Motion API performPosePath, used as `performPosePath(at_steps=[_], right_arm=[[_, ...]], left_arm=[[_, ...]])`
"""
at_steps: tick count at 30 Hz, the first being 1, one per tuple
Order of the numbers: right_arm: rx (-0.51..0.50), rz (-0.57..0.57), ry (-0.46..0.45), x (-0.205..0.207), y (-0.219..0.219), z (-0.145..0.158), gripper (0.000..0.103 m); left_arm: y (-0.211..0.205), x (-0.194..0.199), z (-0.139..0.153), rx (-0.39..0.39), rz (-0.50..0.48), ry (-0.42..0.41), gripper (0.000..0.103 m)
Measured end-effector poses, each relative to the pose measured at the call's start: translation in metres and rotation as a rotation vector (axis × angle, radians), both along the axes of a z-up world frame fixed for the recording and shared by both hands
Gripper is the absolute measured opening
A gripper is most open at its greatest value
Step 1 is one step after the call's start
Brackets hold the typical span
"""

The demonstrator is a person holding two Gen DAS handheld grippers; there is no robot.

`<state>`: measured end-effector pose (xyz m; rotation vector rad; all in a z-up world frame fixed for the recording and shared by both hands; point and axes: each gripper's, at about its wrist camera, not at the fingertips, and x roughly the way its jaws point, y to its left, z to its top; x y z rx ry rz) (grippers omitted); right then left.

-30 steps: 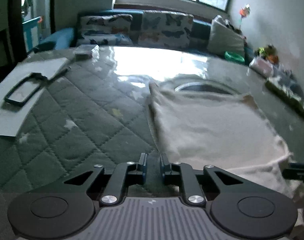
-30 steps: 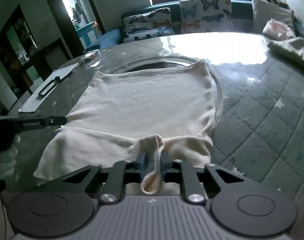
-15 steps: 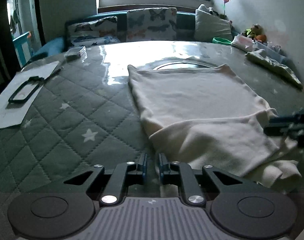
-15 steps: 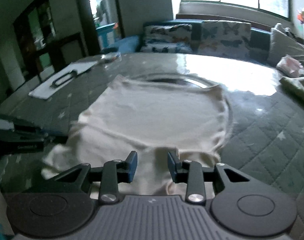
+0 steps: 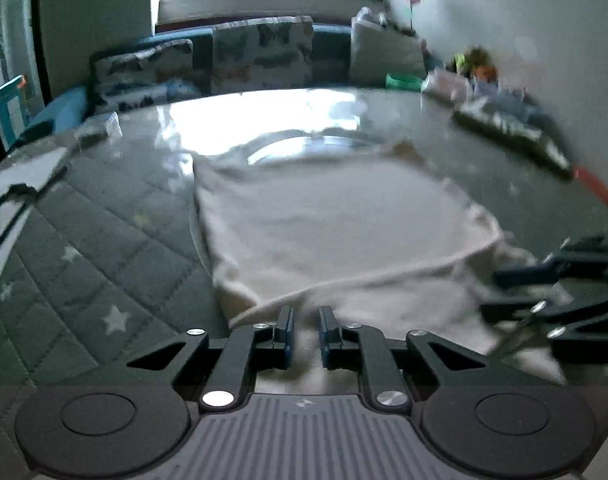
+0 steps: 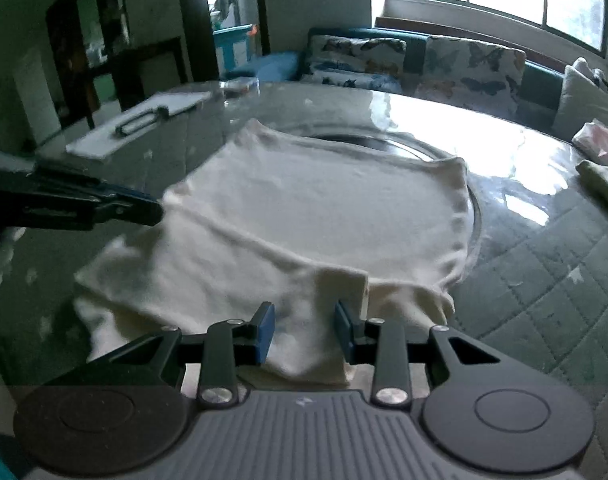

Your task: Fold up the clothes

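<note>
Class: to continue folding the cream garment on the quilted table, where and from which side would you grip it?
Probably the cream garment at the near folded hem: it lifts off the table, so the open right gripper can slide in low from the near edge.

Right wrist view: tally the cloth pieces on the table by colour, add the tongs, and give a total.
Cream cloth: 1
Green cloth: 1
Tongs: 2, the left tongs at the cream cloth's left edge and the right tongs over its near edge
Total: 4
</note>
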<state>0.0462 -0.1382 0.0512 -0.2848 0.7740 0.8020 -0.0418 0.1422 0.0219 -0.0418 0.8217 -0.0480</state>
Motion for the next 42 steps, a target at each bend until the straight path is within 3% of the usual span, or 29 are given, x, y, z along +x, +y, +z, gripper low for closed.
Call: performPosePath(at_steps=[8,12,21,25,28,32,38,42], right_arm=[[-0.071,0.088,-0.059,-0.027,-0.017,0.017,0.036],[-0.09,0.129,-0.092,-0.045,-0.025,0.025,0.037],[0.017,0.073,-0.087,-0.031,-0.008,0.019,0.037],[-0.046,0.099,-0.075,-0.029,-0.002,0.004,0.037],[-0.078,0.118,-0.092,-0.034,-0.004,0.003,0.037],[-0.075,0.119,-0.11,-0.039,-0.008,0.007,0.037],[-0.082,0.106,-0.103,-0.037,-0.009,0.002,0.037],[-0.078,0.118,-0.128,-0.044,-0.021,0.017,0.037]], left_arm=[[-0.005,-0.031,0.01,0.066,-0.081,-0.021,0.016],[-0.009,-0.033,0.012,0.045,-0.086,-0.049,0.016],[-0.029,-0.031,-0.006,0.099,-0.116,-0.024,0.016],[-0.029,-0.037,-0.003,0.122,-0.126,-0.022,0.016],[-0.031,-0.042,0.008,0.094,-0.134,-0.046,0.016],[-0.047,-0.039,0.01,0.083,-0.176,-0.067,0.018],[-0.061,-0.039,-0.006,0.138,-0.205,-0.056,0.02],[-0.045,-0.048,0.01,0.102,-0.21,-0.06,0.021]])
